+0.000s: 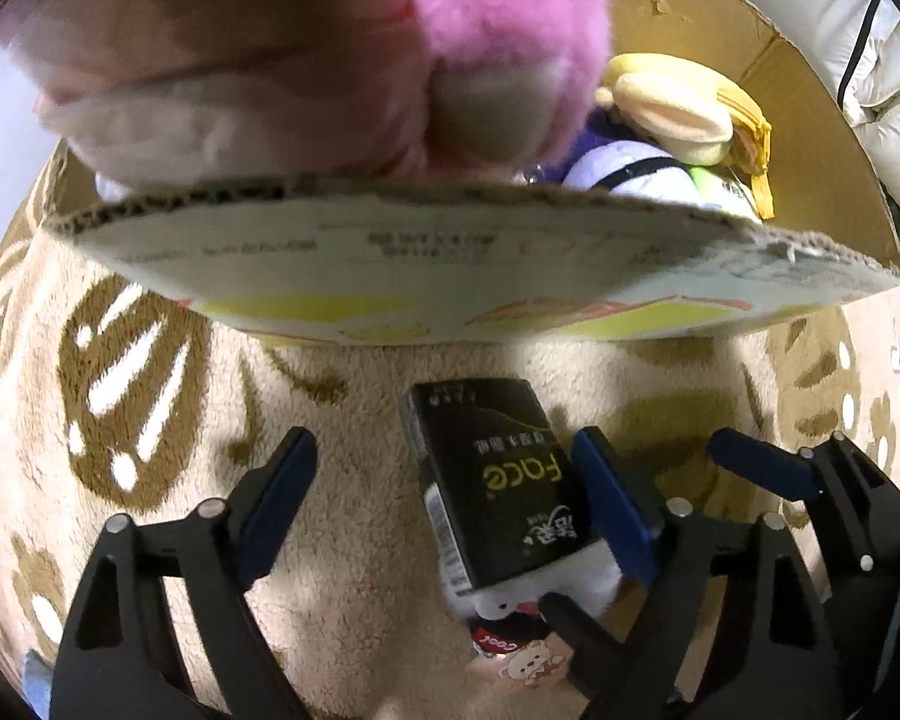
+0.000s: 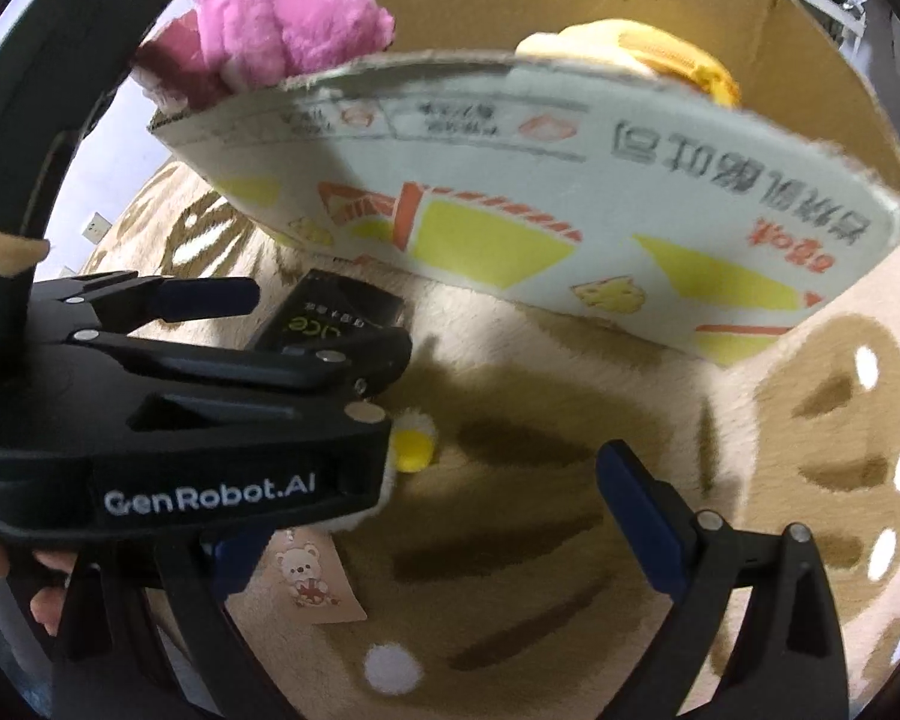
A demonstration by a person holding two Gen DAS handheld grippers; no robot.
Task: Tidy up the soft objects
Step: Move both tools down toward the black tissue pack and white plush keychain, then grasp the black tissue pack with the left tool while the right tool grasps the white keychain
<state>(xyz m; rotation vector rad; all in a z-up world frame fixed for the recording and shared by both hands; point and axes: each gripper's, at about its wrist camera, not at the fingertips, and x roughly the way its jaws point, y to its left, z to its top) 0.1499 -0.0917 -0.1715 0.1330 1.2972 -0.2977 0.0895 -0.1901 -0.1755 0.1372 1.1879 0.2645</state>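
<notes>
A cardboard box (image 1: 810,138) stands on the carpet with a pink plush (image 1: 498,24) and a yellow plush (image 1: 684,102) inside; it also shows in the right wrist view (image 2: 810,90). A black "Face" tissue pack (image 1: 498,480) lies on the carpet over a small white plush (image 1: 510,594). My left gripper (image 1: 444,498) is open, its fingers either side of the pack. My right gripper (image 2: 438,528) is open and empty, just right of the left gripper (image 2: 222,324). The white plush's yellow spot (image 2: 411,447) peeks out under the left gripper.
A beige carpet (image 2: 570,480) with brown leaf patterns covers the floor. The box's near flap (image 1: 450,276) leans toward me. A small bear tag (image 2: 312,582) lies by the plush. White bedding (image 1: 840,30) sits behind the box.
</notes>
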